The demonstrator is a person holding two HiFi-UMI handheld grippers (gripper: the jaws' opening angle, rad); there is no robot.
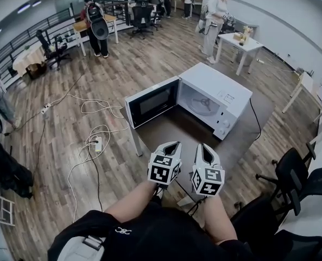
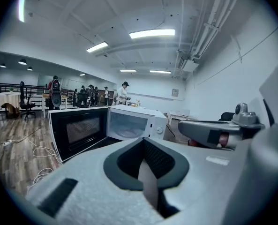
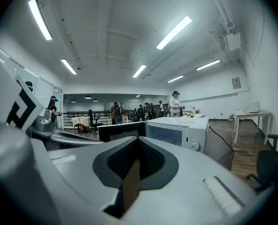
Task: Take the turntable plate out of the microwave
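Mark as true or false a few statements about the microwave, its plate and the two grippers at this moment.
1. The door of the microwave stands open. True.
2. The turntable plate lies on the table outside the microwave. False: it sits inside the microwave's cavity.
3. The left gripper and the right gripper are both shut, with nothing between their jaws. True.
4. The left gripper reaches into the microwave. False: both grippers are held short of it, on the near side of the table.
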